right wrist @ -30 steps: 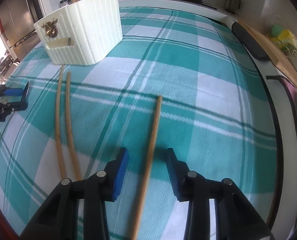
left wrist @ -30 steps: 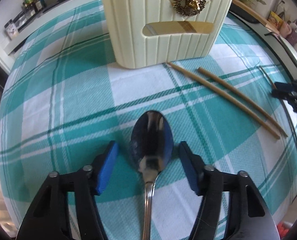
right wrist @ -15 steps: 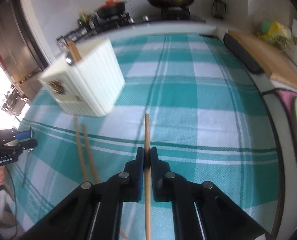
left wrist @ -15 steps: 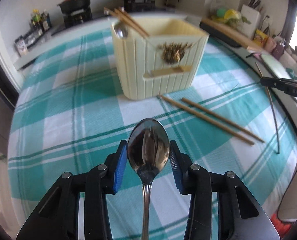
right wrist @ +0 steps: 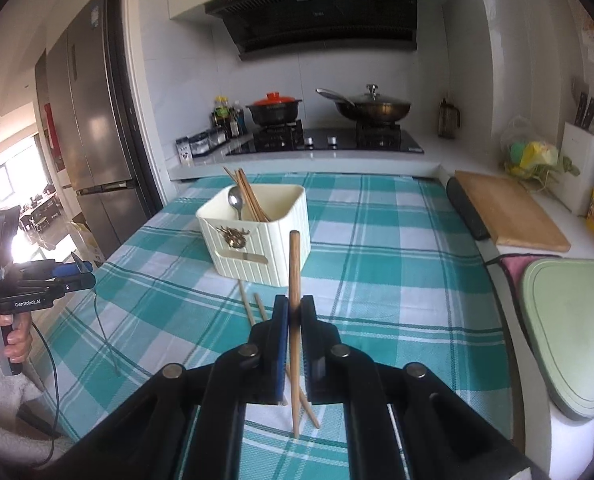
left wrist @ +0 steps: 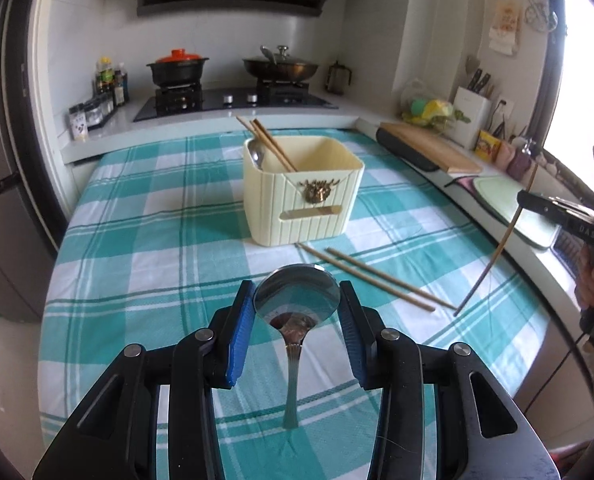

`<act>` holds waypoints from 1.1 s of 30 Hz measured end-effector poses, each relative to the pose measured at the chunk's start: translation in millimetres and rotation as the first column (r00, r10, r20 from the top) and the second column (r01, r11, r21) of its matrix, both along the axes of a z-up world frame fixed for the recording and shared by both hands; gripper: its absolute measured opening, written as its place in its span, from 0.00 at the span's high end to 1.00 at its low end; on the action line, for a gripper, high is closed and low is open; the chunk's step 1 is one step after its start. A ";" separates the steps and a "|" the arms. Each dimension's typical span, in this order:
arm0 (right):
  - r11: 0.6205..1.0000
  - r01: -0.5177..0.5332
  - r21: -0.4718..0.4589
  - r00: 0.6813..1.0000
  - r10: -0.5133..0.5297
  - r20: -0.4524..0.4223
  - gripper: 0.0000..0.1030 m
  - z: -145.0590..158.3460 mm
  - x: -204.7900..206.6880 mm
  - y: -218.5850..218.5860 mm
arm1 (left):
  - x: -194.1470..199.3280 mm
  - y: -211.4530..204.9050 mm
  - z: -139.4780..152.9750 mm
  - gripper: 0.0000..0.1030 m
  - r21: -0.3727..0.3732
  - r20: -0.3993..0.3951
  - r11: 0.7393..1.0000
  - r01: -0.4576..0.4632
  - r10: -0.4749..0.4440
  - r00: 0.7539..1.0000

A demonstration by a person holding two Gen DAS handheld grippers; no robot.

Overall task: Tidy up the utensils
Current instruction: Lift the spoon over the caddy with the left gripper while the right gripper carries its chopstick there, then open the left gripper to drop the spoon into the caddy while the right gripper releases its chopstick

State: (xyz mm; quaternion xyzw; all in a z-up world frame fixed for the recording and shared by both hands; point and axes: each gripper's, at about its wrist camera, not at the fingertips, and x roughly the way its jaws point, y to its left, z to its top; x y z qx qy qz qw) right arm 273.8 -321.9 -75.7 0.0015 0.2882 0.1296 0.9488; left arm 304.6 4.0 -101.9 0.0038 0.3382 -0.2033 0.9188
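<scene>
Teal plaid tablecloth (left wrist: pixel 145 240), kitchen hob (left wrist: pixel 233 100) behind

Teal-and-white plaid tablecloth (left wrist: pixel 145 240), cream ribbed holder (left wrist: pixel 297 216), blue gripper pads (left wrist: pixel 241 340).

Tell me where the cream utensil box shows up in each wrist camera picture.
Left wrist view: the utensil box stands at centre, just above the spoon held in the left tongs.
Right wrist view: it is left of centre, behind the held chopstick.
Shared landmark: the red-lidded pot on the stove.
</scene>
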 end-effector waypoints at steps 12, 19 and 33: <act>0.999 -0.048 0.002 0.996 0.048 0.076 0.94 26.4 4.4 26.5 | 1.2 7.9 30.4 0.60 -0.058 0.029 0.998 0.000 0.002 1.000; 0.997 -0.077 -0.022 0.990 0.079 0.116 0.94 43.3 30.5 39.8 | 28.2 11.7 73.1 0.60 -0.119 0.081 0.993 -0.004 0.014 0.997; 0.998 -0.069 0.000 0.929 0.064 0.365 0.94 115.0 123.1 75.3 | 156.9 -3.1 136.6 0.60 -0.268 0.230 0.950 -0.157 0.222 0.948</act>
